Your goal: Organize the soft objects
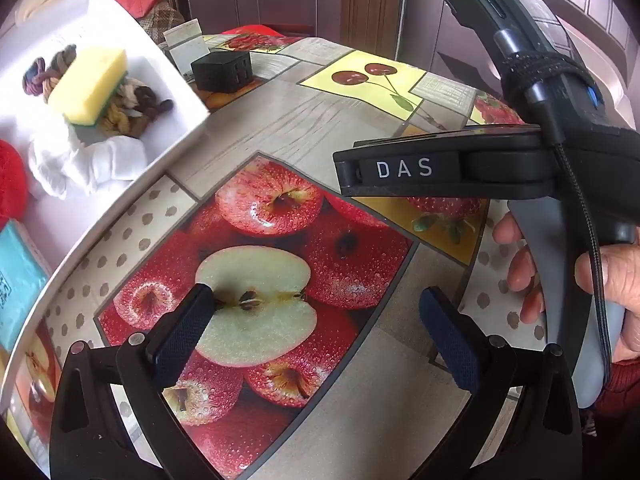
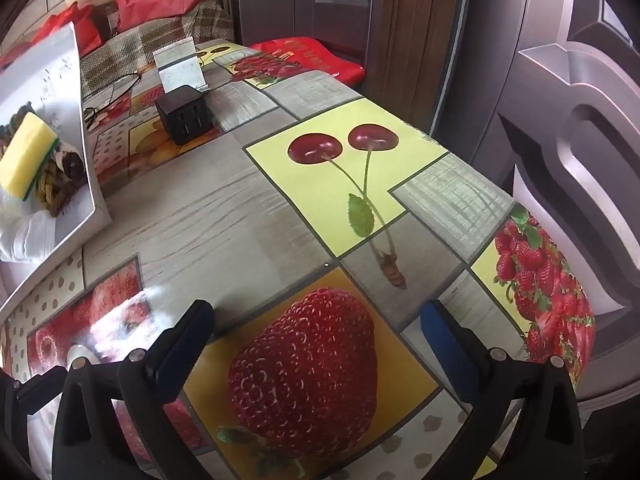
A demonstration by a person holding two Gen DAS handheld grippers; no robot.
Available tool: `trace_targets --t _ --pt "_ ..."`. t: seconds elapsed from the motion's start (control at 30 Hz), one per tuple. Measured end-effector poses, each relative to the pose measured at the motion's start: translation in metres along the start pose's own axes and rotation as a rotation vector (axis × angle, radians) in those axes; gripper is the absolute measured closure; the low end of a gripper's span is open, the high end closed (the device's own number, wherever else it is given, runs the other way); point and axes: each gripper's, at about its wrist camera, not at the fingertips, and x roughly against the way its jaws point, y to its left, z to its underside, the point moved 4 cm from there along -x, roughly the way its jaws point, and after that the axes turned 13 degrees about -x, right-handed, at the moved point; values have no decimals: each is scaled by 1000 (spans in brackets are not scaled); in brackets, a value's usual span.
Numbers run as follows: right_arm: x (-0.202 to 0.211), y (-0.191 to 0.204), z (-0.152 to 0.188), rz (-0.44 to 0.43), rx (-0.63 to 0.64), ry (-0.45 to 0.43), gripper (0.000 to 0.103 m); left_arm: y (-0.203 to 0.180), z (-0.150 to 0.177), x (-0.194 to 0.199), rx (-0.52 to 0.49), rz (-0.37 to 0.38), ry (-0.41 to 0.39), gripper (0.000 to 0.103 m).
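**Soft things gathered in the white box**

A yellow sponge [image 1: 89,80] with a green scouring layer on its underside lies tilted on top of the pile inside the white box [image 1: 188,126], which sits at the left of the tabletop. Under and around the sponge are twisted skeins of yarn [image 1: 48,76]: a purple and mauve one behind it, and mustard, cream and dark brown ones tucked against its lower edge. A crumpled white cloth [image 1: 88,164] lies bunched in front of them, nearer the viewer. From the right wrist view the sponge [image 2: 26,158] rests over a braided mustard skein [image 2: 50,194], touching it.
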Motion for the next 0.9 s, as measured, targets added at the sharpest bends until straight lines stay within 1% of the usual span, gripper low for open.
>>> trace_targets --t 0.73,0.9 --pt "1 3 2 -2 12 2 0 -3 -1 -2 0 1 0 1" --pt "1 5 3 -4 15 3 0 -3 -2 4 0 1 -1 1"
